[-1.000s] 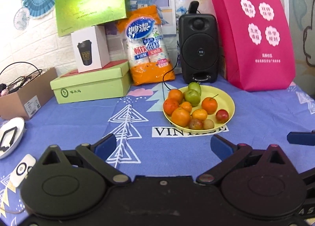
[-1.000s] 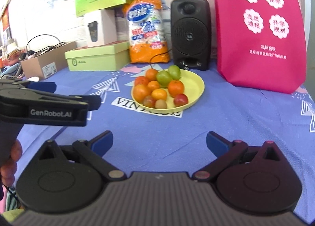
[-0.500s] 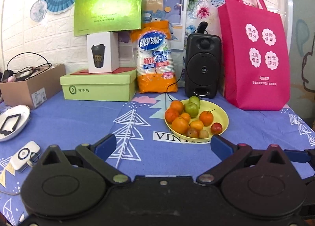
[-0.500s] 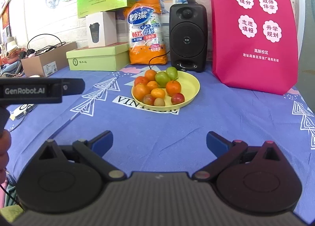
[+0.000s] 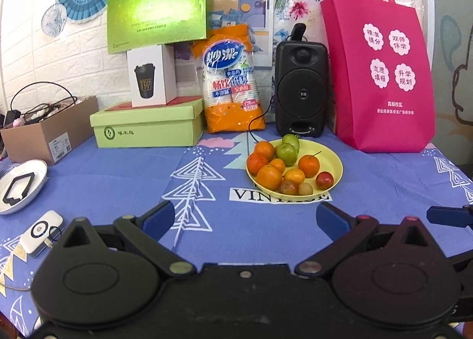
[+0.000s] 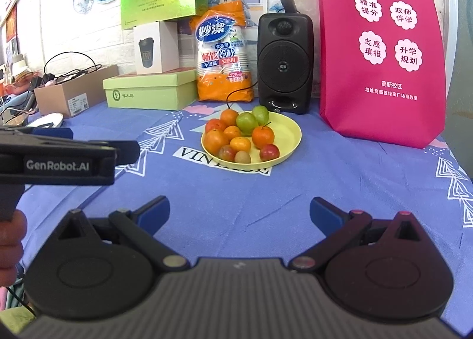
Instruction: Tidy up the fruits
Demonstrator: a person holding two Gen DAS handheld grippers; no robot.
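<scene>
A yellow plate (image 5: pixel 332 160) (image 6: pixel 288 132) sits mid-table on the blue cloth, heaped with several oranges (image 5: pixel 269 177) (image 6: pixel 215 141), two green fruits (image 5: pixel 286 153) (image 6: pixel 246 123) and small red plums (image 5: pixel 324 180) (image 6: pixel 269 152). My left gripper (image 5: pixel 245 217) hovers open in front of the plate, nothing between its blue-tipped fingers. My right gripper (image 6: pixel 240 210) is open and empty too, a little short of the plate. The left gripper's body (image 6: pixel 59 158) shows at the left of the right wrist view, held by a hand (image 6: pixel 10 247).
Behind the plate stand a black speaker (image 5: pixel 301 90), a bag of paper cups (image 5: pixel 232 84), a pink tote bag (image 5: pixel 381 73), green boxes (image 5: pixel 147 124) and a white cup box (image 5: pixel 151 75). At left lie a cardboard box (image 5: pixel 50 129), a white dish (image 5: pixel 20 188) and a small white device (image 5: pixel 41 232).
Both cameras tilted up and drew back slightly, so more of the wall shows. Both grippers stayed open; the fruit has not moved.
</scene>
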